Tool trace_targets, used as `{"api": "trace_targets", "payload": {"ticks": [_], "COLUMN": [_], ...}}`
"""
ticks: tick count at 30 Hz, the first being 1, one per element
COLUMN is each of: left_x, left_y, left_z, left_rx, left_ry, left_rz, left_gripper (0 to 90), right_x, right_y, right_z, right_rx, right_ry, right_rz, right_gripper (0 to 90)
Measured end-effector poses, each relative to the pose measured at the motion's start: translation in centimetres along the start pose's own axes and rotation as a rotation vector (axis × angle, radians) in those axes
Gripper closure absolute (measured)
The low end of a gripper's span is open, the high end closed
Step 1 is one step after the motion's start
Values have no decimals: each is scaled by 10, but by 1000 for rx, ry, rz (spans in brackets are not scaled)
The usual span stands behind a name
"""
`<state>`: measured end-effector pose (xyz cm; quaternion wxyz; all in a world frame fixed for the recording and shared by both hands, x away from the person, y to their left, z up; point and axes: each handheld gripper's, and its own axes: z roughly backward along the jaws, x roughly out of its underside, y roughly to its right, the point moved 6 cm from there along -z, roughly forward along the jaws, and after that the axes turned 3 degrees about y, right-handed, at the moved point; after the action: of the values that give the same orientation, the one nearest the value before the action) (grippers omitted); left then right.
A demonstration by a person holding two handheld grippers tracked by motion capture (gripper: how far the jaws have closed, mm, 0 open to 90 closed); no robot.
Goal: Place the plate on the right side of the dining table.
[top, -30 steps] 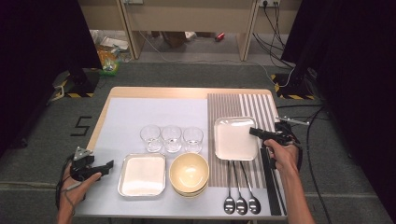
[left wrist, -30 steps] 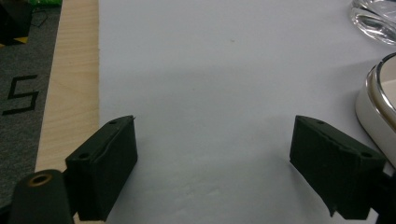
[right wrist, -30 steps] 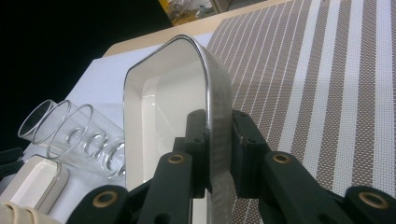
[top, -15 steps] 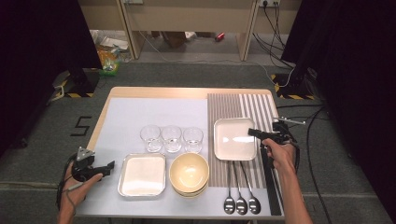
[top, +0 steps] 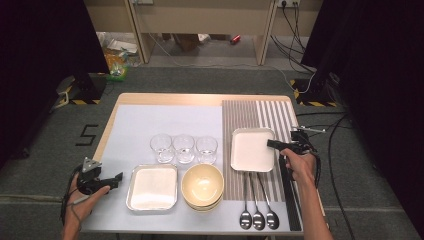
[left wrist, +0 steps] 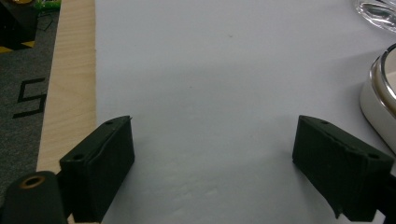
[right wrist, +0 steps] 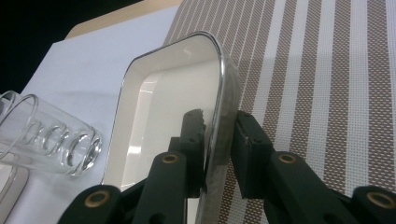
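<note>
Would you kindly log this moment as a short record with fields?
Surface: table with a striped mat on its right side
Right gripper: jaws astride the right rim of the tray on the mat, which lies flat; they have just been opening and a gap shows on the outer side
Left gripper: open, nothing between the jaws, beside the near tray
Glasses: three in a row
Bowls: stacked
Spoons: three, side by side at the near edge
</note>
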<state>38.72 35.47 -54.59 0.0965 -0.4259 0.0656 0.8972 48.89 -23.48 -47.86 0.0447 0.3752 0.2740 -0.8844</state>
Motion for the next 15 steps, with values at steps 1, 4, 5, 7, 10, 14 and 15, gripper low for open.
{"api": "trace_targets", "payload": {"ticks": [1, 4, 5, 7, 10, 14, 15], "left_x": [0, 0, 0, 0, 0, 0, 0], "left_y": [0, 0, 0, 0, 0, 0, 0], "left_z": [0, 0, 0, 0, 0, 0, 0], "left_rx": [0, 1, 1, 1, 1, 1, 1], "left_ry": [0, -1, 0, -1, 1, 0, 0], "left_rz": [0, 0, 0, 0, 0, 0, 1], "left_gripper": [119, 119, 119, 120, 120, 121, 120], "right_x": [0, 2, 2, 3, 3, 6, 6], "right_y": [2, 9, 10, 11, 13, 16, 18], "right_z": [-1, -6, -7, -9, -9, -11, -12], "right_rx": [0, 3, 6, 11, 16, 31, 34], "right_ry": [-5, -26, -28, -34, -39, -49, -49], "right_rz": [-6, -33, -33, -37, -41, -52, -49], "right_gripper": [753, 742, 741, 737, 733, 723, 721]}}
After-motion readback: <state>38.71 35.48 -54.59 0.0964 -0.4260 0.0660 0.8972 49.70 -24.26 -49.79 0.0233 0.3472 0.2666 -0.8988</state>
